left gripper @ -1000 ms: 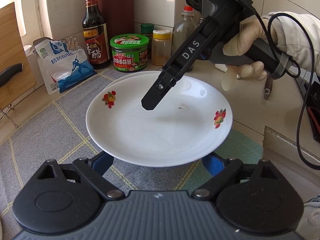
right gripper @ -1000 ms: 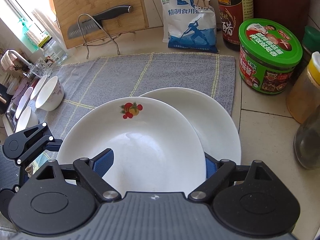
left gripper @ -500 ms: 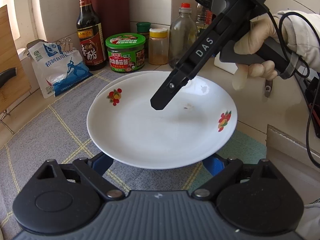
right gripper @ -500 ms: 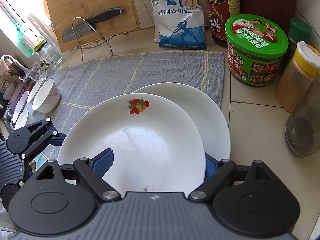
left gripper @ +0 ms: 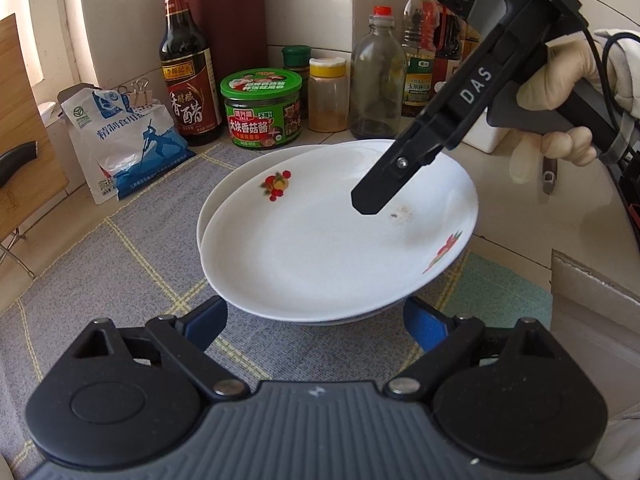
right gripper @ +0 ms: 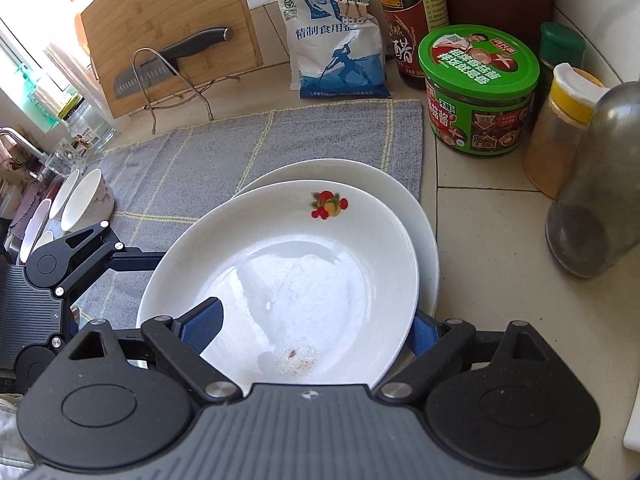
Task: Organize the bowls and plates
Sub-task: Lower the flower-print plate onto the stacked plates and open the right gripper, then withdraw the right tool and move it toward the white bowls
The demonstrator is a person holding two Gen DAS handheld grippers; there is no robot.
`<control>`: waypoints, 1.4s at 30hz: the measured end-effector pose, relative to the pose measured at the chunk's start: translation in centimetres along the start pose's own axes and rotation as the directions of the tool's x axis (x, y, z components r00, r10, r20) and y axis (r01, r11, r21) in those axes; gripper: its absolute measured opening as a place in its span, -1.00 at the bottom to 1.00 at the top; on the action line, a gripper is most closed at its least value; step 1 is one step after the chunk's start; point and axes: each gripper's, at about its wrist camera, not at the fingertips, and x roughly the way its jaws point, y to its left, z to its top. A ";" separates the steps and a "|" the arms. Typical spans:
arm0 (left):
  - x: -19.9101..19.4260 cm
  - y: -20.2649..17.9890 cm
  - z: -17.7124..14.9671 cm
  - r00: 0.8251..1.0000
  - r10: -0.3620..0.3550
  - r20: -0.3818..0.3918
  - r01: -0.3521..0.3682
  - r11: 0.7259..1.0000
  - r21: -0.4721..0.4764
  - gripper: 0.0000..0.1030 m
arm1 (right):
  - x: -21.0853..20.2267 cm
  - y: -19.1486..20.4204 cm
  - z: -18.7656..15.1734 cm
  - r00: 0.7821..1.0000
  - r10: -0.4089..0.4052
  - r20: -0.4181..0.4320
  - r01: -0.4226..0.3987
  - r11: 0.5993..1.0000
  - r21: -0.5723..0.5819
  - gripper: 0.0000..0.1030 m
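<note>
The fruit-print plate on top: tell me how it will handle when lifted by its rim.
The fruit-print plate looks like glazed ceramic, so probably rigid, breakable and slick against the pads. It sits off-centre on the plain plate, so it may slide or clink. A one-sided rim grip would likely let it tilt.

Pale tiled walls (left gripper: 312, 4) back a beige tiled counter (right gripper: 488, 240); bright daylight, probably from a window (right gripper: 24, 28), enters at ten o'clock.

A white fruit-printed plate (right gripper: 304, 280) lies nested on a second white plate (right gripper: 424, 232), shifted a little so the lower rim shows along one side. Small brownish specks mark the upper plate's well. The stack rests at the edge of a grey checked mat. Several white bowls (right gripper: 86, 200) stand tilted well apart.
</note>
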 end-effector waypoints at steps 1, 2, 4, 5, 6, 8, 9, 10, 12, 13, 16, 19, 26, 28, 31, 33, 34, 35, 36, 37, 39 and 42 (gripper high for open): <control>0.0 0.0 0.1 1.000 0.002 0.004 -0.002 1.000 -0.001 0.83 | -0.1 0.1 0.0 1.000 -0.007 0.003 0.007 1.000 0.003 0.91; -0.1 0.1 0.1 1.000 0.001 0.009 -0.001 1.000 -0.002 0.83 | -0.2 0.2 0.0 1.000 -0.016 0.006 0.016 1.000 0.008 0.93; -0.1 0.0 0.2 1.000 0.000 0.012 0.000 1.000 0.001 0.84 | -0.3 0.4 -0.1 0.999 -0.032 0.008 0.032 0.999 0.005 1.00; -0.1 0.0 0.2 1.000 0.003 0.011 -0.003 1.000 0.003 0.84 | -0.3 0.6 -0.1 0.999 -0.048 0.005 0.048 0.999 0.001 1.00; -0.1 0.0 0.2 1.000 0.002 0.011 -0.002 1.000 0.002 0.84 | -0.3 0.8 -0.1 0.998 -0.062 0.001 0.062 0.998 -0.002 1.00; -0.1 0.0 0.1 1.000 -0.001 0.010 0.001 1.000 -0.005 0.84 | -0.3 0.9 0.0 0.997 -0.083 -0.004 0.083 0.997 -0.001 1.00; -0.2 0.0 0.0 1.000 0.000 0.012 0.000 1.000 -0.006 0.84 | -0.3 0.9 0.0 0.996 -0.092 -0.005 0.092 0.996 -0.001 1.00; -0.3 0.0 -0.1 1.000 0.002 0.013 -0.002 1.000 -0.006 0.84 | -0.2 1.0 -0.1 0.994 -0.105 -0.008 0.105 0.994 -0.001 1.00; -0.5 0.1 -0.2 1.000 0.002 0.019 -0.001 1.000 -0.015 0.84 | 0.0 1.0 -0.2 0.988 -0.150 -0.023 0.150 0.989 0.000 1.00; -0.6 0.1 -0.3 1.000 0.002 0.022 -0.001 1.000 -0.019 0.84 | 0.0 1.1 -0.2 0.984 -0.177 -0.025 0.177 0.984 -0.008 1.00; -1.1 0.1 -0.6 0.999 0.006 0.032 -0.005 0.999 -0.034 0.84 | -0.3 1.7 -0.4 0.973 -0.232 -0.010 0.232 0.972 -0.042 1.00; -1.7 0.1 -1.0 0.999 0.022 0.043 -0.019 0.998 -0.055 0.84 | -0.9 3.2 -0.5 0.959 -0.280 0.036 0.282 0.954 -0.106 1.00; -4.4 1.2 -2.9 0.992 0.112 0.062 -0.101 0.982 -0.160 0.85 | -1.5 8.6 -1.3 0.930 -0.292 0.223 0.336 0.921 -0.199 1.00; -5.3 1.7 -3.7 0.987 0.147 0.061 -0.132 0.971 -0.197 0.85 | -1.1 10.1 -1.5 0.923 -0.286 0.256 0.340 0.918 -0.202 1.00; -7.0 2.5 -5.1 0.976 0.211 0.053 -0.191 0.947 -0.257 0.85 | -0.4 12.5 -1.5 0.904 -0.289 0.315 0.364 0.907 -0.213 1.00; -8.3 2.9 -6.0 0.965 0.259 0.045 -0.235 0.927 -0.293 0.85 | 0.0 14.1 -1.4 0.893 -0.279 0.355 0.367 0.906 -0.211 1.00; -9.1 3.0 -6.5 0.955 0.293 0.040 -0.267 0.913 -0.309 0.85 | 0.2 14.7 -1.3 0.893 -0.260 0.367 0.351 0.912 -0.210 1.00; -9.7 3.2 -7.0 0.946 0.323 0.034 -0.296 0.899 -0.322 0.85 | 0.4 15.4 -1.1 0.897 -0.233 0.376 0.328 0.920 -0.214 1.00; -10.5 3.3 -7.5 0.935 0.354 0.028 -0.324 0.883 -0.339 0.85 | 0.7 16.1 -1.0 0.898 -0.213 0.384 0.315 0.922 -0.224 1.00; -11.4 3.5 -8.1 0.925 0.378 0.024 -0.345 0.867 -0.360 0.85 | 1.1 16.8 -0.9 0.899 -0.201 0.389 0.310 0.919 -0.243 1.00; -13.0 4.0 -9.2 0.906 0.422 0.011 -0.381 0.829 -0.410 0.85 | 2.2 18.5 -0.7 0.904 -0.187 0.385 0.316 0.899 -0.304 1.00; -15.3 4.4 -10.9 0.869 0.494 -0.013 -0.447 0.776 -0.445 0.85 | 3.7 21.1 -0.7 0.913 -0.151 0.379 0.305 0.868 -0.391 1.00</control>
